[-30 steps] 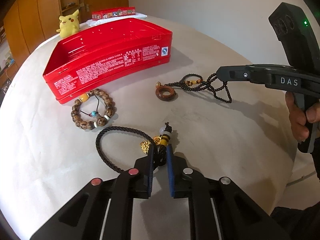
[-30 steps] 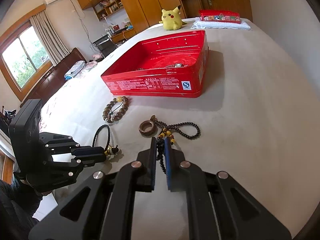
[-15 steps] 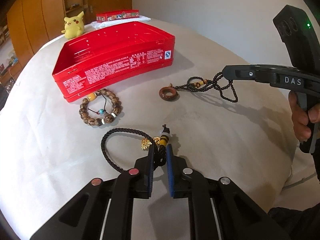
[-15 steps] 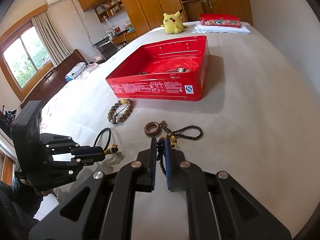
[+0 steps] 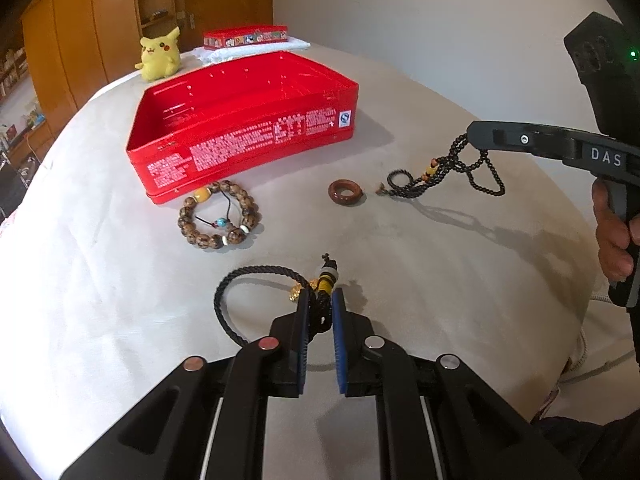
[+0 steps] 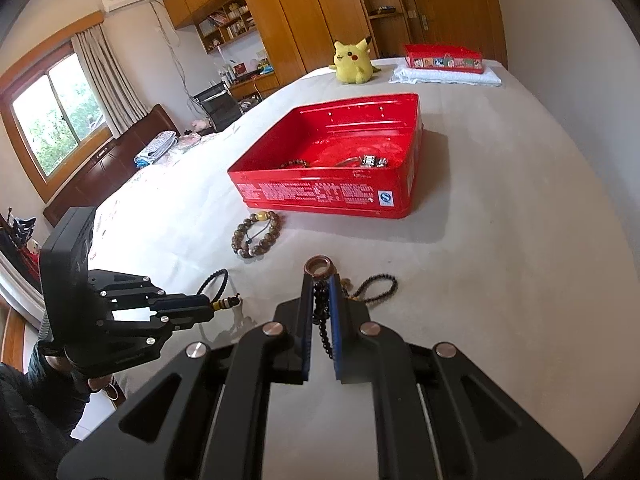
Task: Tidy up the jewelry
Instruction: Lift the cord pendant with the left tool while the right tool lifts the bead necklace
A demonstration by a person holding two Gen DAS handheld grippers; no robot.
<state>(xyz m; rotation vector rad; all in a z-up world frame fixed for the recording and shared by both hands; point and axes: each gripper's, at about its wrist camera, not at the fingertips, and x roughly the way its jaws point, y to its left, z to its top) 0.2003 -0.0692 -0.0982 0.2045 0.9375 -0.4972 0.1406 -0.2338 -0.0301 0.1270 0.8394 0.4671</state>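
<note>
My left gripper [image 5: 319, 300] is shut on a black cord bracelet [image 5: 240, 280] with gold charms, pinching it near the clasp; its loop trails left just over the bed. My right gripper [image 6: 320, 288] is shut on a black bead necklace [image 5: 444, 168], whose strands hang from the jaws while its brown ring pendant [image 5: 345, 192] lies on the cloth. In the right wrist view the pendant [image 6: 318, 267] sits just beyond the fingertips. A wooden bead bracelet [image 5: 218, 220] lies in front of the open red tin [image 5: 248, 148], which holds some jewelry [image 6: 368, 161].
A yellow plush toy [image 5: 158, 58] and a small red box [image 5: 244, 38] on a white folded cloth stand at the far end of the bed. A person's hand [image 5: 612, 232] grips the right tool. Wooden cabinets and a window lie beyond.
The right gripper has risen, lifting the bead necklace so its strands hang and stretch away from the ring pendant. The left gripper keeps its hold on the cord bracelet, barely moved.
</note>
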